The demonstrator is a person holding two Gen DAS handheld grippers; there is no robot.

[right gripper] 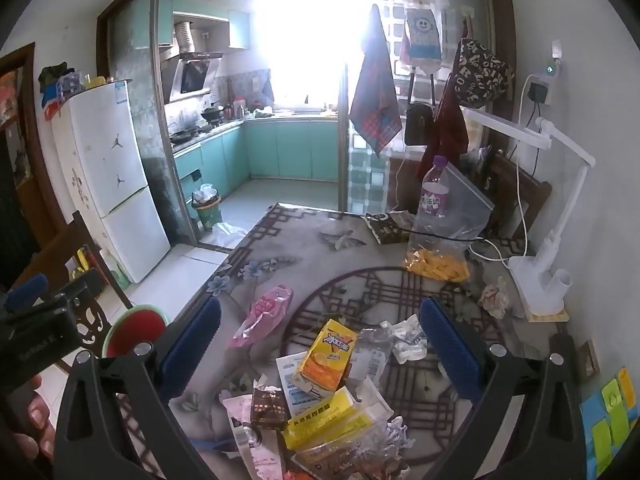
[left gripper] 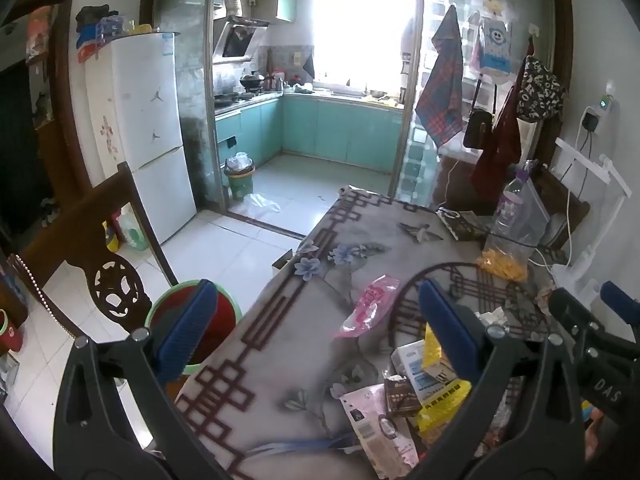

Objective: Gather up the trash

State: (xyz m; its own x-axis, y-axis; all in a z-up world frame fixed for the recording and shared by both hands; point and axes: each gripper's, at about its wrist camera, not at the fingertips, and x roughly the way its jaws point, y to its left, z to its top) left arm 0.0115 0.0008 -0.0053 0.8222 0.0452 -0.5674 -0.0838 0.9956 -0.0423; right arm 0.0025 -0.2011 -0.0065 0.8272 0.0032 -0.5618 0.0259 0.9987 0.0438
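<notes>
A pile of trash lies on the near part of the patterned table (right gripper: 280,256): a yellow juice carton (right gripper: 326,356), a brown packet (right gripper: 270,402), a yellow packet (right gripper: 324,420) and clear plastic wrap (right gripper: 404,338). A pink wrapper (left gripper: 368,306) (right gripper: 262,316) lies apart, further left. My right gripper (right gripper: 322,304) hovers open above the pile, nothing between its blue pads. My left gripper (left gripper: 316,292) is open over the table's left edge, empty. A red bin with a green rim (left gripper: 216,316) (right gripper: 136,330) stands on the floor beside the table.
A water bottle (right gripper: 434,192), a zip bag of yellow snacks (right gripper: 440,260), crumpled paper (right gripper: 494,296) and a white desk lamp (right gripper: 540,280) crowd the table's far right. A wooden chair (left gripper: 100,240) stands left of the bin. A fridge (left gripper: 140,120) and kitchen doorway lie beyond.
</notes>
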